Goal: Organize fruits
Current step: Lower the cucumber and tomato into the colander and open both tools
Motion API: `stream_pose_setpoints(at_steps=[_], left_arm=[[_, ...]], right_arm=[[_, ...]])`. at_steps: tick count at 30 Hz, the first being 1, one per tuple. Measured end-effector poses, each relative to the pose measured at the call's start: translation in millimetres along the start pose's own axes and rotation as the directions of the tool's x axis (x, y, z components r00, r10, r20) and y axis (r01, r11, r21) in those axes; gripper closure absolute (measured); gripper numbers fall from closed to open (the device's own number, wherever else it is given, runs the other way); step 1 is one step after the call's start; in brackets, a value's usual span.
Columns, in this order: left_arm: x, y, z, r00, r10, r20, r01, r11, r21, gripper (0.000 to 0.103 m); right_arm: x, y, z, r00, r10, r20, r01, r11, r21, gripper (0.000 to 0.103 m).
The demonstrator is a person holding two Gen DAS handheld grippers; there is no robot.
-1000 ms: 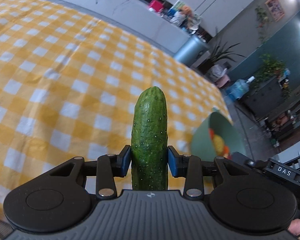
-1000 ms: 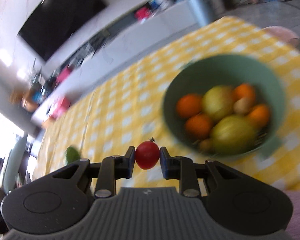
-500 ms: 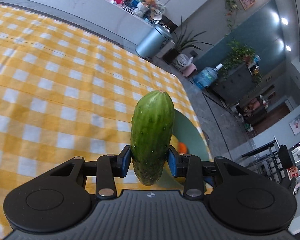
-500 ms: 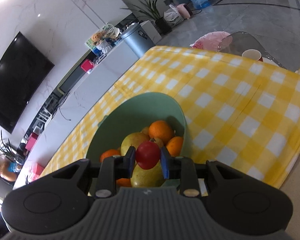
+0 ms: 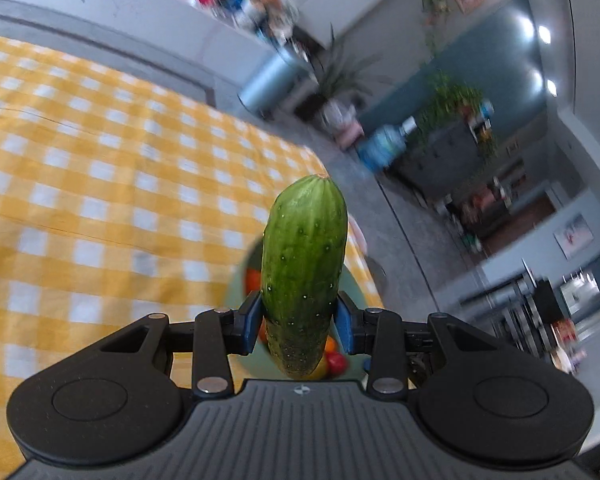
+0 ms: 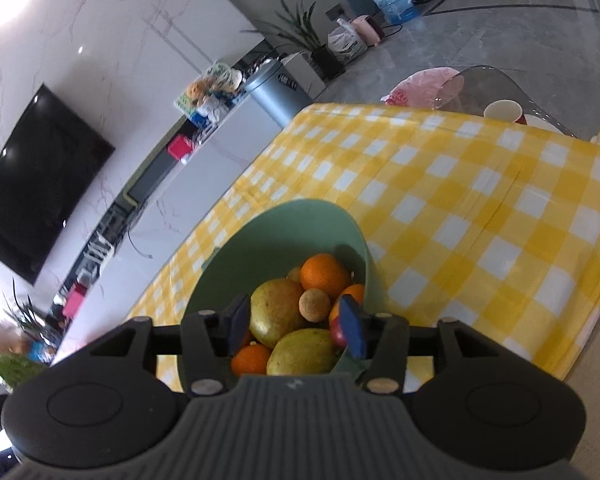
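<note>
My left gripper (image 5: 299,322) is shut on a green cucumber (image 5: 303,264), held upright above the green bowl (image 5: 238,280), whose fruit peeks out below it. In the right wrist view my right gripper (image 6: 296,324) is open and empty just above the green bowl (image 6: 268,236). The bowl holds oranges (image 6: 324,274), two yellow-green pears (image 6: 276,310) and a small red tomato (image 6: 336,332) lying beside the right finger. The cucumber also shows at the far left edge of this view (image 6: 14,368).
The bowl stands near the corner of a table with a yellow-and-white checked cloth (image 6: 480,208). A paper cup (image 6: 502,112) and a clear chair (image 6: 480,84) are past the far table edge. A white cabinet and a grey bin (image 6: 278,90) stand behind.
My right gripper has opened and let the red tomato drop into the bowl. My left gripper has carried the cucumber right, over the bowl.
</note>
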State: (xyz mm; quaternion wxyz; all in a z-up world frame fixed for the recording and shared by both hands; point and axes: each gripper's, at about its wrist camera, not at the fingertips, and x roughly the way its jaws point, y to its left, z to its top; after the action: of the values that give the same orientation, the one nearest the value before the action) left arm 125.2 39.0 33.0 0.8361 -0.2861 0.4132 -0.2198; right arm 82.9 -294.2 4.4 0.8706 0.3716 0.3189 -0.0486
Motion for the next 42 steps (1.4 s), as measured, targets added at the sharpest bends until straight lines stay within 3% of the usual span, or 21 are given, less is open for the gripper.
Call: stream_pose_setpoints(at_steps=[4, 8, 15, 17, 19, 21, 28, 31, 34, 36, 38, 40, 42], left_arm=[[52, -13, 15, 0.986, 0.014, -0.168, -0.014, 1.000, 0.002, 0.060], [97, -32, 16, 0.964, 0.109, -0.243, -0.088, 0.991, 0.096, 0.060], [128, -55, 13, 0.951, 0.262, -0.164, -0.231, 0.955, 0.185, 0.059], [135, -62, 6, 0.929, 0.345, -0.129, -0.307, 0.919, 0.248, 0.059], [138, -72, -3, 0.908, 0.416, -0.048, -0.384, 0.872, 0.303, 0.059], [138, -81, -9, 0.899, 0.438, 0.000, -0.410, 0.842, 0.351, 0.059], [127, -95, -17, 0.875, 0.478, 0.076, -0.463, 0.781, 0.420, 0.050], [110, -97, -18, 0.871, 0.480, 0.103, -0.477, 0.779, 0.407, 0.047], [83, -101, -27, 0.875, 0.457, 0.158, -0.480, 0.779, 0.404, 0.041], [62, -103, -36, 0.877, 0.436, 0.201, -0.480, 0.780, 0.402, 0.023], [38, -103, -47, 0.875, 0.422, 0.239, -0.484, 0.779, 0.398, 0.017], [18, -103, -56, 0.888, 0.396, 0.232, -0.458, 0.795, 0.398, 0.011], [4, -102, -62, 0.900, 0.380, 0.212, -0.435, 0.812, 0.389, 0.010]], right_arm=[[-6, -5, -1, 1.000, 0.026, 0.013, -0.027, 0.999, 0.031, 0.051], [-7, -9, 1, 0.999, 0.052, 0.004, -0.053, 0.998, 0.044, 0.051], [-5, -6, 1, 0.999, 0.051, 0.003, -0.051, 0.999, 0.011, 0.050], [-4, -6, 1, 0.998, 0.056, -0.004, -0.056, 0.998, 0.011, 0.050], [-3, -7, 1, 0.998, 0.062, -0.012, -0.062, 0.998, 0.016, 0.051], [-2, -8, 2, 0.997, 0.072, -0.023, -0.071, 0.997, 0.026, 0.051], [-3, -6, 1, 0.998, 0.064, -0.025, -0.064, 0.998, 0.009, 0.050], [-5, -2, 1, 0.999, 0.048, -0.023, -0.048, 0.999, -0.020, 0.048], [-13, 8, 2, 0.999, 0.023, -0.023, -0.024, 0.998, -0.065, 0.032], [-20, 17, 3, 1.000, -0.007, -0.015, 0.005, 0.992, -0.128, 0.021], [-27, 29, 2, 0.998, -0.054, -0.024, 0.047, 0.973, -0.228, 0.012], [-35, 37, 0, 0.993, -0.115, -0.035, 0.097, 0.939, -0.330, 0.008], [-44, 37, -1, 0.986, -0.159, -0.044, 0.133, 0.924, -0.357, 0.007]])
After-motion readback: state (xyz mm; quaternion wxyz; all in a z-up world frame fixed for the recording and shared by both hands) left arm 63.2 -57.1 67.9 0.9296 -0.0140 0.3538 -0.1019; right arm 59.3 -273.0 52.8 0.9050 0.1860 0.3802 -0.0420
